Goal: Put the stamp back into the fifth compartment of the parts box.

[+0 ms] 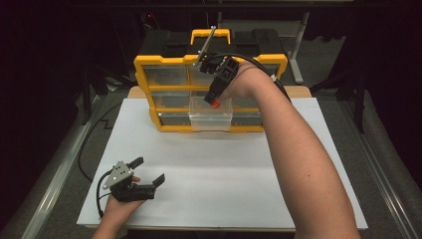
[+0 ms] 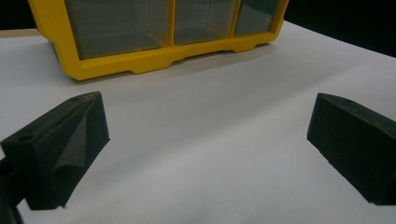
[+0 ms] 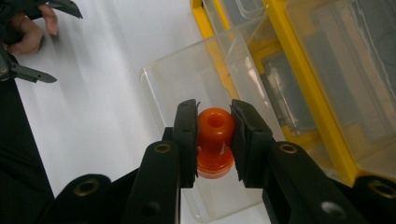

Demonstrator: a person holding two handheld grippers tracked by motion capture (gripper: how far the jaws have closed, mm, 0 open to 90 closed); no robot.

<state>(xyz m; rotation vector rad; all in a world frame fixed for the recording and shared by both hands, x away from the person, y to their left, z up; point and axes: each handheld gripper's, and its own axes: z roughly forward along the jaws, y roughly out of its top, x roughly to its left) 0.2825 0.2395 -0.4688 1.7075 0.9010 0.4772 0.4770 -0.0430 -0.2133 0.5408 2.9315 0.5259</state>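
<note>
Your right hand-held gripper [image 3: 214, 140] is clamped on a small orange spool [image 3: 215, 140], its pads pressing the narrow middle from both sides. You hold it over the clear plastic drawer [image 1: 211, 119] that sticks out from the lower row of the yellow organizer [image 1: 144, 74] at the far side of the white tabletop [image 1: 224, 169]; in the high view the spool [image 1: 215, 104] sits just above the drawer's open top. Your left hand-held gripper [image 1: 149, 172] rests low on the tabletop near your edge, well apart from the organizer, with its jaws spread wide and nothing between them.
</note>
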